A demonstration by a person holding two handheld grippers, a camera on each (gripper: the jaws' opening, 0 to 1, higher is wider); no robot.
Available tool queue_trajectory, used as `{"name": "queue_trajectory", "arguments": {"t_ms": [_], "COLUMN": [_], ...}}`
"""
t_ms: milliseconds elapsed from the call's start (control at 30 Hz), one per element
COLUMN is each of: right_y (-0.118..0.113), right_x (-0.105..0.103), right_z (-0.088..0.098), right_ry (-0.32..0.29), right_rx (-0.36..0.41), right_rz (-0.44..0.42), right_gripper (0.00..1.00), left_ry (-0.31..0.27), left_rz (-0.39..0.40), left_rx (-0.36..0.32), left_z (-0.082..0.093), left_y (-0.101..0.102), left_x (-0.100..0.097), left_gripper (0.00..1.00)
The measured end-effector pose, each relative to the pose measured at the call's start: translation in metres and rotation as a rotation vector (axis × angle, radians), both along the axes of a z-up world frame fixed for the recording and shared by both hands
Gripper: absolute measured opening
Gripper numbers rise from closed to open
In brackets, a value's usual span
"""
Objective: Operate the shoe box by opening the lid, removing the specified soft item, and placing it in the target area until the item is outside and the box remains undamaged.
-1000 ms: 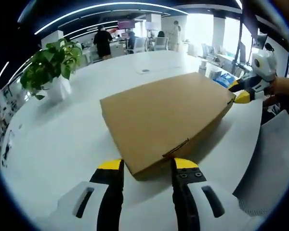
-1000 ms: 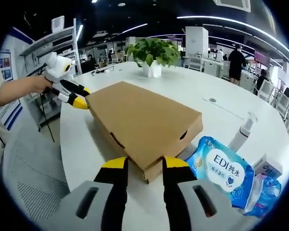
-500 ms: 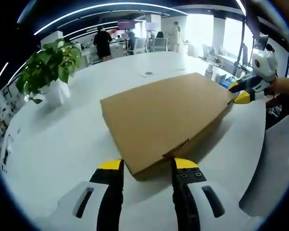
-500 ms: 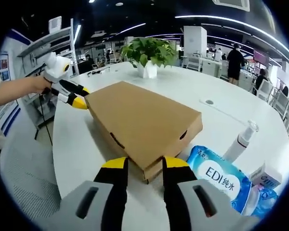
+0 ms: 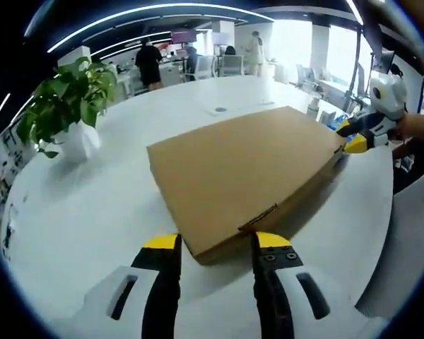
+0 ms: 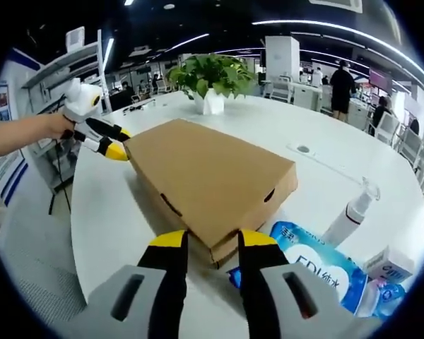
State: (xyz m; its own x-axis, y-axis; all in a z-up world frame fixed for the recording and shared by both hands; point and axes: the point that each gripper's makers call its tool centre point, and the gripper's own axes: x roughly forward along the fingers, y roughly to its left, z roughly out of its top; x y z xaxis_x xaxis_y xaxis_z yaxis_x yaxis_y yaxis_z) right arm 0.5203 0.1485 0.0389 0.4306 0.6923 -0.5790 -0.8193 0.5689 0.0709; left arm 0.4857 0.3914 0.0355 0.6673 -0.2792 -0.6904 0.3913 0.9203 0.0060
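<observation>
In the left gripper view, the left gripper (image 5: 216, 244) is seen at the near corner of the shoe box (image 5: 244, 168), its yellow-tipped jaws set apart on either side of that corner with a gap between them; whether the pads actually press the cardboard cannot be told. The box is a flat, plain brown cardboard carton with its lid closed, a small slot-and-tab seam being visible along the near edge, and it lies on the white table (image 5: 92, 205). At its far right corner the right gripper (image 5: 353, 138) is seen, held by a hand (image 5: 418, 128), with its tips at the box corner. In the right gripper view, the right gripper (image 6: 206, 244) likewise straddles a corner of the box (image 6: 208, 176) with parted jaws, and an oval cut-out is seen in the box's side wall. Just beside the box, a blue wet-wipe pack (image 6: 321, 268) and a pump bottle (image 6: 350, 212) are seen. Farther off, a potted plant (image 5: 60, 106) stands on the table.
</observation>
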Motion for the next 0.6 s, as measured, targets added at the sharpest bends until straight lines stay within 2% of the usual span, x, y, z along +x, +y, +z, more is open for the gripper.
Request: {"name": "queue_trajectory", "arguments": {"t_ms": [367,467,600], "right_y": [-0.003,-0.007,-0.023], "right_x": [-0.001,-0.002,-0.007], "right_z": [0.002,0.005,0.010], "right_ry": [-0.012,-0.034,-0.057], "right_rx": [0.000,-0.003,-0.004], "right_rz": [-0.002,-0.006,-0.024], "right_gripper": [0.24,0.27,0.33], "left_ry": [-0.005,-0.021,-0.043], "left_rz": [0.000,0.003,0.052], "left_rx": [0.012,0.026,0.019], "left_z": [0.000,0.004,0.014], "left_y": [0.000,0.003,0.012], "left_x": [0.000,-0.001,-0.006], "left_gripper": [0.39,0.40,0.42]}}
